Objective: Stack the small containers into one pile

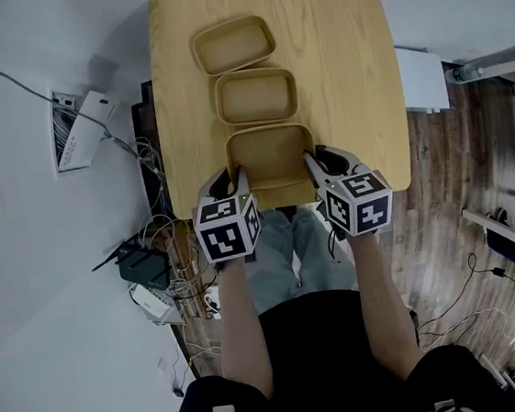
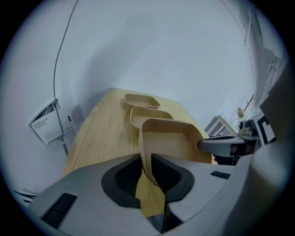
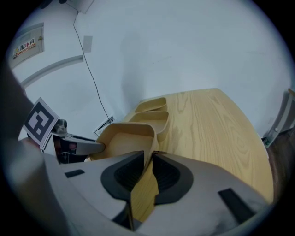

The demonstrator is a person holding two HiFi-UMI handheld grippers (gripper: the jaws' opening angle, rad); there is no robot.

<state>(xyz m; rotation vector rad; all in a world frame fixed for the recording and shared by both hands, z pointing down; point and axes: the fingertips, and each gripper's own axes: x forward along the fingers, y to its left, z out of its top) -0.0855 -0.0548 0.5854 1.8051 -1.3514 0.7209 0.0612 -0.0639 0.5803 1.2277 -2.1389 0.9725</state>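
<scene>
Three tan, shallow containers stand in a row on the wooden table (image 1: 353, 69): a far one (image 1: 233, 44), a middle one (image 1: 256, 95) and a near one (image 1: 270, 156). My left gripper (image 1: 236, 177) is shut on the near container's left wall, and my right gripper (image 1: 313, 165) is shut on its right wall. In the left gripper view the wall of the near container (image 2: 170, 143) runs between the left gripper's (image 2: 146, 161) pads. In the right gripper view the near container (image 3: 126, 140) is pinched the same way by the right gripper (image 3: 148, 159). The near container stands close behind the table's front edge.
Cables, a black router (image 1: 142, 264) and a white power strip (image 1: 156, 304) lie on the floor left of the table. A white paper-like sheet (image 1: 78, 130) lies further up. A white box (image 1: 422, 78) stands right of the table. The person's legs (image 1: 286, 253) are below the front edge.
</scene>
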